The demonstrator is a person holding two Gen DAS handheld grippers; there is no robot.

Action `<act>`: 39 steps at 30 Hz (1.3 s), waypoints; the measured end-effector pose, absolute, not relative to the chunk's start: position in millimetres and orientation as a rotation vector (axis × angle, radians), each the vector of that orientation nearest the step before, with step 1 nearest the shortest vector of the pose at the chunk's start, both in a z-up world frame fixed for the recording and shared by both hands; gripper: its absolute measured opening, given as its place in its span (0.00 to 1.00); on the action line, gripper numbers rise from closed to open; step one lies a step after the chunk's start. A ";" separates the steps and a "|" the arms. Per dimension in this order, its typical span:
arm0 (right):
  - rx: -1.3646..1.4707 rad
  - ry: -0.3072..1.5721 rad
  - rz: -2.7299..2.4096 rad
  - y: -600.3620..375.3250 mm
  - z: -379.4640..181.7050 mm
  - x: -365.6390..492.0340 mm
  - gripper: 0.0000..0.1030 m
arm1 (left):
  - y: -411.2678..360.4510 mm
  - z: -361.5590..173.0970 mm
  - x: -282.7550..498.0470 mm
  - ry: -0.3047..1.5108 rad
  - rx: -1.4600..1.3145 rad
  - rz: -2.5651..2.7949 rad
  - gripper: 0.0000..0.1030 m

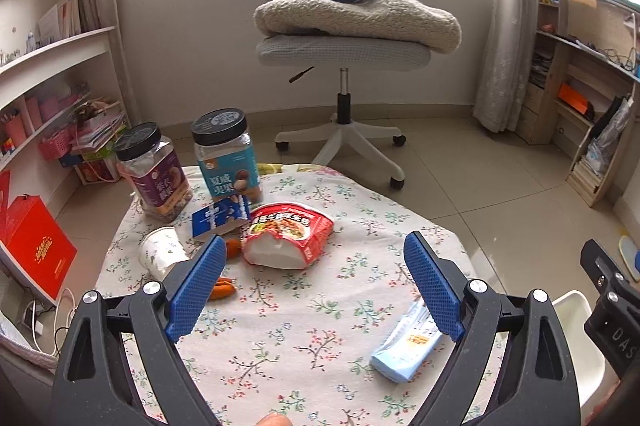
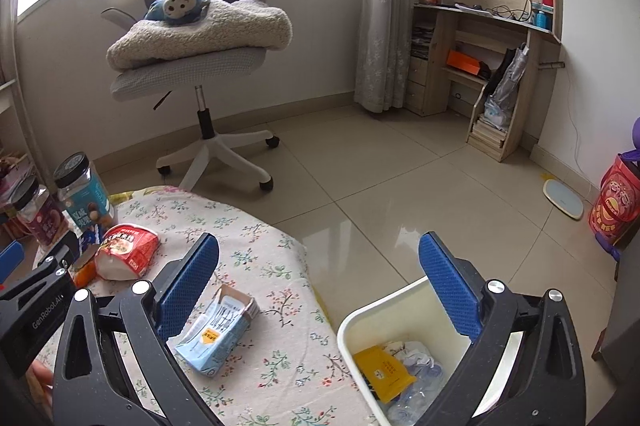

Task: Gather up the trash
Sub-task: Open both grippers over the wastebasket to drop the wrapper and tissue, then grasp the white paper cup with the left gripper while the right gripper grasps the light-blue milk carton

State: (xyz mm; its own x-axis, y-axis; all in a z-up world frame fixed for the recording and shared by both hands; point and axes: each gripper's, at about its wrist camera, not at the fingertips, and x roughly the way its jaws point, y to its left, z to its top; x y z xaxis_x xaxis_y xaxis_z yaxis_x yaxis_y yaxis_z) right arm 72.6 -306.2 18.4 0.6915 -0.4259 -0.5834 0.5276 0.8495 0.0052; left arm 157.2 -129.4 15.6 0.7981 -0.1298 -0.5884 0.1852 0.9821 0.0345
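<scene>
Blue-padded, the left tool (image 1: 312, 262) is held spread wide with nothing between its pads above the floral-clothed surface (image 1: 320, 346); the right tool (image 2: 320, 262) is likewise released. A pale blue carton (image 2: 216, 338) is seen lying near the surface's edge, beside the white bin (image 2: 360, 318) that is partly filled with trash.

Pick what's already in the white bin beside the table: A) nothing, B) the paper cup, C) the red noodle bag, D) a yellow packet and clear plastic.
D: the right wrist view shows a yellow packet and crumpled clear plastic inside the white bin; the red noodle bag and paper cup lie on the table.
</scene>
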 end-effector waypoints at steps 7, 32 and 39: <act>0.155 0.702 -0.443 -264.1 -3.6 110.8 0.93 | -68.3 -2.2 208.6 0.754 0.104 -0.094 0.86; 0.700 1.082 -0.428 -308.7 -114.4 161.1 0.93 | 90.4 -152.5 341.0 1.239 -0.603 0.116 0.81; 0.671 1.085 -0.414 -297.4 -115.1 167.8 0.93 | 87.5 -138.2 328.8 1.185 -0.520 0.056 0.62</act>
State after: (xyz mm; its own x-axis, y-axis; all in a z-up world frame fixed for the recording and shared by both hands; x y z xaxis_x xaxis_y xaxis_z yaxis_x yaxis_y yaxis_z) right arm 167.8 -297.4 -115.1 0.4210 0.0120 -0.9070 0.6129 0.7334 0.2942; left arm 328.8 87.5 -138.2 0.3893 -0.2259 -0.8930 -0.3091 0.8812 -0.3577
